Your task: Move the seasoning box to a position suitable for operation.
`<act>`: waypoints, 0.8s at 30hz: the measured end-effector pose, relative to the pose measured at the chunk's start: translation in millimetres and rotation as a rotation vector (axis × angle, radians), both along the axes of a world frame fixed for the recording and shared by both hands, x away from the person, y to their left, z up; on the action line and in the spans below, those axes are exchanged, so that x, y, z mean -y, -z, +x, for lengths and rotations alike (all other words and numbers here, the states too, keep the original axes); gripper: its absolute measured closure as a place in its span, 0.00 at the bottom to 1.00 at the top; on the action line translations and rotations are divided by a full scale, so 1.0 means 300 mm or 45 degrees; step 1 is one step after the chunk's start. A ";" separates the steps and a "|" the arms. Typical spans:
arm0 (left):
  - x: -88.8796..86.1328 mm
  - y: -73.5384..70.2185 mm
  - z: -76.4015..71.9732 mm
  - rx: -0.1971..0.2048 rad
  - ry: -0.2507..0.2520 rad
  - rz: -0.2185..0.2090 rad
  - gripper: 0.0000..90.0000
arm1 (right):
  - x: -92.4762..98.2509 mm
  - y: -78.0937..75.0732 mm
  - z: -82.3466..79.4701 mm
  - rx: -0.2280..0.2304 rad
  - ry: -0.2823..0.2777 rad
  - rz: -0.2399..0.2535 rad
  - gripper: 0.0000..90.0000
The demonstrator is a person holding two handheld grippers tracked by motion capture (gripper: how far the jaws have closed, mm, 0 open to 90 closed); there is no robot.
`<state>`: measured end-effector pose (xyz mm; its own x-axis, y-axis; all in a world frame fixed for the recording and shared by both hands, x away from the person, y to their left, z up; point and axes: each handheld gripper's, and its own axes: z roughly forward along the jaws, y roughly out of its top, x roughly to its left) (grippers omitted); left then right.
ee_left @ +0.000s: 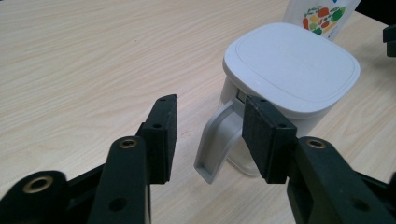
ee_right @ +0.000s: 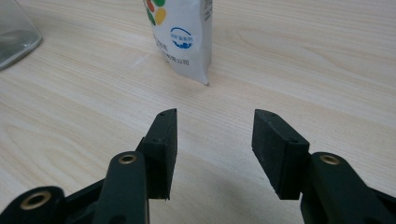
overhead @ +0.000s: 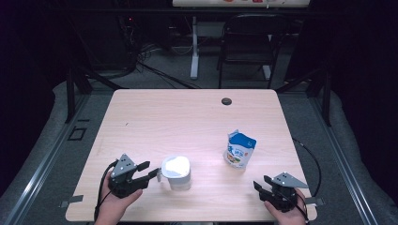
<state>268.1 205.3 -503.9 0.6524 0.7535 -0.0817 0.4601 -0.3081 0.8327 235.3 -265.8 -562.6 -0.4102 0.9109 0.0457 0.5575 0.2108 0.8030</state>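
A clear jug [overhead: 176, 171] with a flat white lid [ee_left: 289, 65] and a grey handle [ee_left: 217, 140] stands near the table's front edge, left of centre. My left gripper [overhead: 150, 168] is open just left of it. In the left gripper view [ee_left: 210, 105] the handle sits between the two pads, and the left pad stands clear of it. A blue and white pouch [overhead: 240, 150] stands upright to the right of the jug, its printed face [ee_right: 182, 32] toward my right gripper. That right gripper [overhead: 261, 181] rests open at the front right, with only bare table between its fingers [ee_right: 215, 114].
The light wooden table [overhead: 187, 117] has a dark round cable hole [overhead: 226, 101] near its far edge. A black chair [overhead: 248, 42] and a white desk leg [overhead: 194, 51] stand beyond it. The jug's glass corner [ee_right: 14, 32] is at the upper left of the right gripper view.
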 end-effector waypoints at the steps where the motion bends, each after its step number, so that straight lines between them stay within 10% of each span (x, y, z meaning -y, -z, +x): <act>1: -0.001 -0.002 0.001 -0.001 0.005 -0.019 0.65 | -0.003 0.000 0.000 0.003 -0.002 0.005 0.57; 24: 0.038 -0.038 0.013 0.032 0.060 -0.035 0.86 | -0.019 0.001 0.001 -0.026 0.008 0.035 0.58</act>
